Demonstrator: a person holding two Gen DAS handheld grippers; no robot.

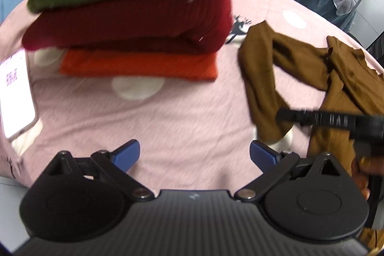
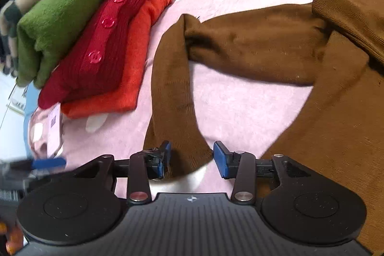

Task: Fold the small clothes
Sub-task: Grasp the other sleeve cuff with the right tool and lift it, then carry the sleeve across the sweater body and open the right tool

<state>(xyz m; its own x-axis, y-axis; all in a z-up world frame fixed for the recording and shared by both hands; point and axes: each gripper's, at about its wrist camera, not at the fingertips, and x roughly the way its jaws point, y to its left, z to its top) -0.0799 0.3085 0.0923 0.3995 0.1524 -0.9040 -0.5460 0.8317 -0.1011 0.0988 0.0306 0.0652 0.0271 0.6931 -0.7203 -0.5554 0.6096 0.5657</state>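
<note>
Bed with pink dotted sheet [image 2: 240, 112] carries everything. One stack of three folded knits toward its far left: fuzzy green sweater [image 2: 60, 23] on top, ribbed dark-red cardigan [image 2: 100, 52] with four round buttons showing, orange knit [image 2: 134, 64] at bottom. One brown knit sweater [image 2: 324, 100] lies unfolded on the right, one sleeve bent toward the near edge. Right gripper [image 2: 192, 160] fingers apart, straddling the sleeve cuff, pads not pressing. Left gripper [image 1: 194, 155] fingers wide open over bare sheet, nothing between.
</note>
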